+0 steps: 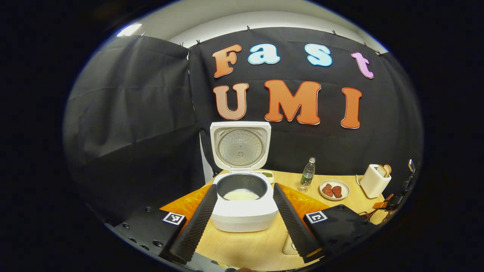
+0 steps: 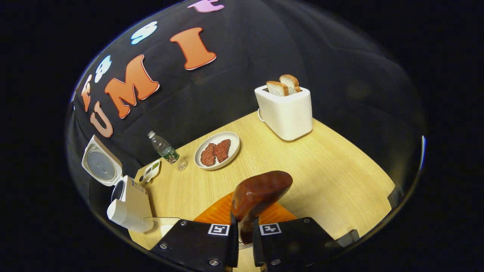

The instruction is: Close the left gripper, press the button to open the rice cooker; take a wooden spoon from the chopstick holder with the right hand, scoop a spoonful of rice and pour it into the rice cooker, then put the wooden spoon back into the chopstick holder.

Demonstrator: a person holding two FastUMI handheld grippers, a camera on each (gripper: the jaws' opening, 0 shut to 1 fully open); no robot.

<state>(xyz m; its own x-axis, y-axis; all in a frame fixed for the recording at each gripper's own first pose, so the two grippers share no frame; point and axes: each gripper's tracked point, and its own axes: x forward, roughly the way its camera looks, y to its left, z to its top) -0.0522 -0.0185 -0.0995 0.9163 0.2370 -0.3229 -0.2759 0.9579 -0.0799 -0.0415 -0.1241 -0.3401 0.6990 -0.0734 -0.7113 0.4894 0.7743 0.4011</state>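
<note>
Right hand-held gripper (image 2: 245, 230) clamps the handle of a dark reddish-brown wooden spoon (image 2: 259, 194), both fingers narrow and pressed on it, bowl end sticking up and away from the camera over the light wood-grain desk (image 2: 321, 162). Left hand-held gripper (image 1: 245, 223) is spread wide, holding nothing, its fingers framing a white rice cooker (image 1: 244, 211) with the lid swung up and open; white rice sits at the bottom of its dark inner pot (image 1: 241, 187). The cooker stands on an orange mat (image 1: 185, 204) on the desk. In the right gripper view the cooker is at far left, well apart from the spoon. Behind it are a clear plastic water bottle (image 1: 307, 174), a white round plate with two red meat pieces (image 2: 217, 150) and a white toaster holding two bread slices (image 2: 285, 109).
</note>
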